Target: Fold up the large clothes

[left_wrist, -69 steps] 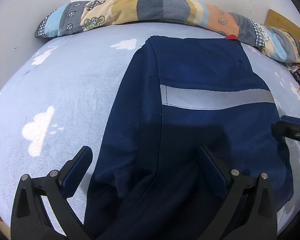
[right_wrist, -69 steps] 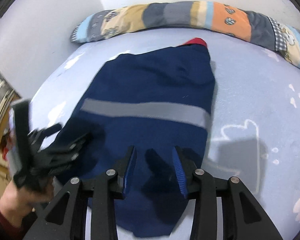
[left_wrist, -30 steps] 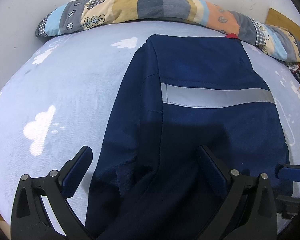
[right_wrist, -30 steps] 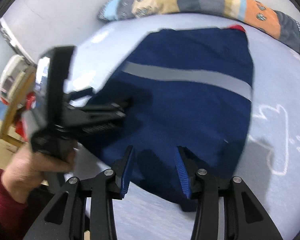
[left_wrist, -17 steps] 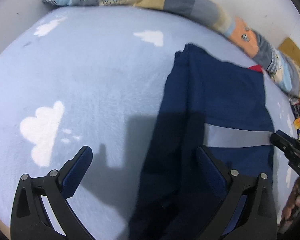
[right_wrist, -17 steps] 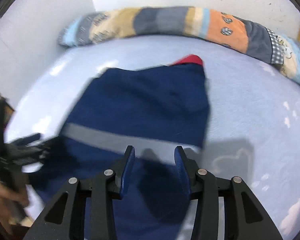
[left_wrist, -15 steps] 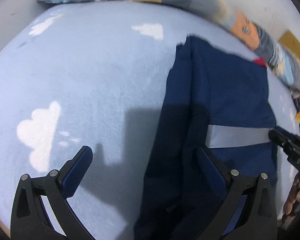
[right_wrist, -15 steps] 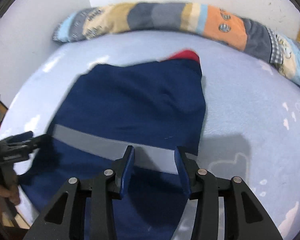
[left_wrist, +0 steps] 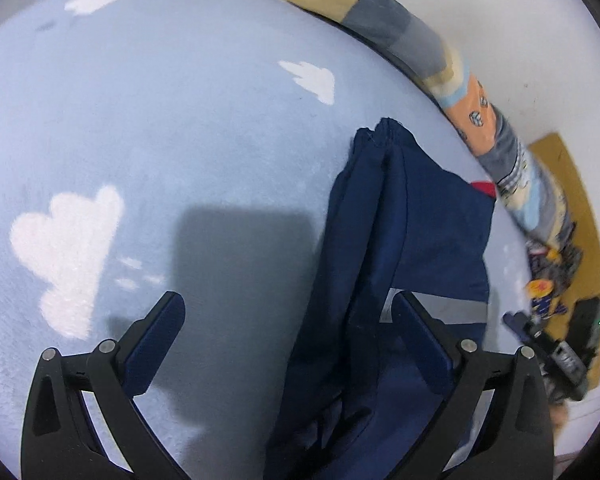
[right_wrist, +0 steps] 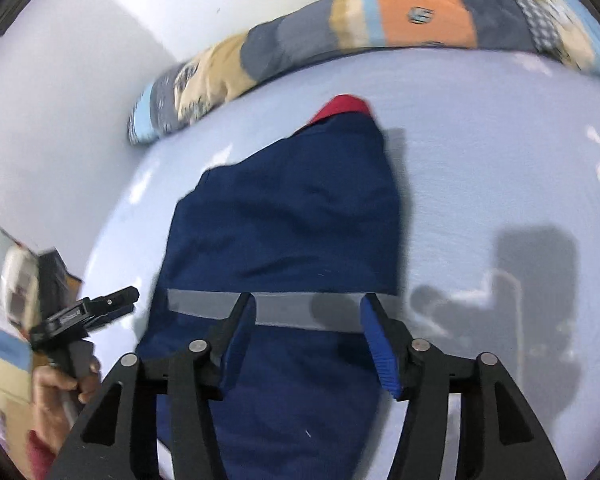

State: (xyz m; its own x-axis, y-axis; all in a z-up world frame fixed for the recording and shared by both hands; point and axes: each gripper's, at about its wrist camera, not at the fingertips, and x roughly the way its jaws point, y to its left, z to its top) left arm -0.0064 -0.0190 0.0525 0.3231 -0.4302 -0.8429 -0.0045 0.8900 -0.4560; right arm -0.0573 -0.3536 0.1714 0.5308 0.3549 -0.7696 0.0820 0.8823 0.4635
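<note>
A large navy garment (left_wrist: 411, 248) with a grey reflective stripe (right_wrist: 288, 312) and a red collar (right_wrist: 343, 106) lies folded lengthwise on the light blue bed. My left gripper (left_wrist: 288, 332) is open and empty, low over the garment's left edge. My right gripper (right_wrist: 307, 332) is open and empty, above the stripe near the garment's middle. Each gripper shows in the other's view: the right one (left_wrist: 539, 344) at the garment's right side, the left one (right_wrist: 88, 312) at its left side.
The bed sheet (left_wrist: 160, 140) is light blue with white cloud prints. A long patchwork bolster (right_wrist: 339, 24) lies along the far edge against white walls. A wooden surface with small items (left_wrist: 559, 264) is at the right. Boxes (right_wrist: 28, 292) stand beside the bed at left.
Both grippers have moved forward along the garment and apart, to its left and right sides. The right gripper's fingers have opened wider. The garment has not moved.
</note>
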